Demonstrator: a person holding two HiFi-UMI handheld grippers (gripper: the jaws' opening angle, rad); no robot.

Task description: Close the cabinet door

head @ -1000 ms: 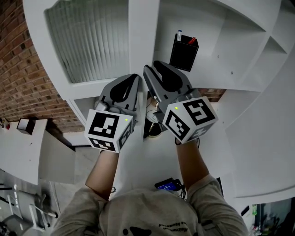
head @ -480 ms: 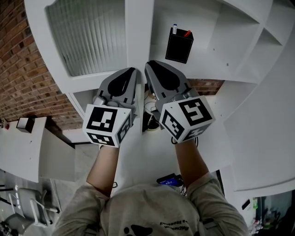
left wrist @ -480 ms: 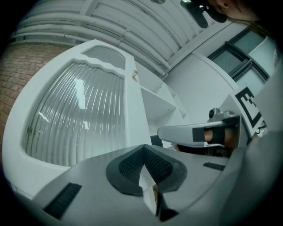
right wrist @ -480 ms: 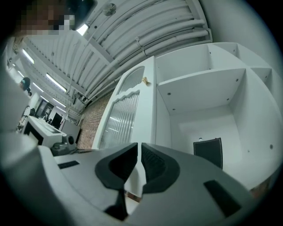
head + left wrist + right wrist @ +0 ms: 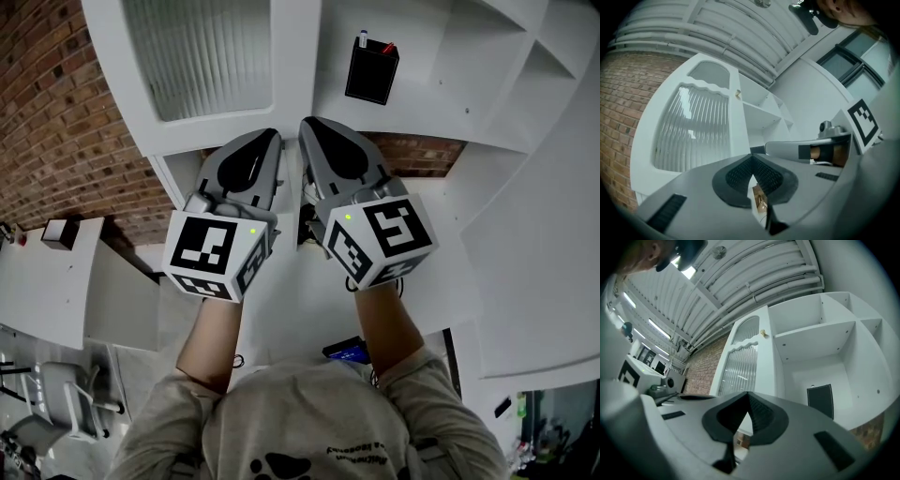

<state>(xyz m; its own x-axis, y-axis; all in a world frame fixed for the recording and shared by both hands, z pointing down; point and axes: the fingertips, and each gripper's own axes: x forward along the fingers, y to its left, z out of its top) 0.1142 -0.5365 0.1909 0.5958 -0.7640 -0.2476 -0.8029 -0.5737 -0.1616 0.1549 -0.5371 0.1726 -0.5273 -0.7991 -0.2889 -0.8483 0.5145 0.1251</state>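
far left: red brick wall (image 5: 56, 141). next to it, white cabinet door (image 5: 211, 56) with a ribbed glass panel, upright, a small knob (image 5: 738, 93) near its inner edge. just below the door's inner edge in the head view, left gripper (image 5: 270, 139), pointing toward the cabinet; pads (image 5: 737, 176) pressed together at the tip, nothing between them. seen from the left gripper view, door ahead and up to the left of the fingertips, apart from them, its inner edge roughly in line with the closed tip. just beside, right gripper (image 5: 311, 127), parallel to the left one and nearly touching it; jaws closing right down, pads (image 5: 761, 414) met at the tip, nothing between them. seen from the right gripper view, door ahead and slightly left of the tip, open white shelves (image 5: 815, 338) to its right. further right, black pen holder (image 5: 371, 73) standing in a shelf compartment, pens (image 5: 364, 42) poking out of it.
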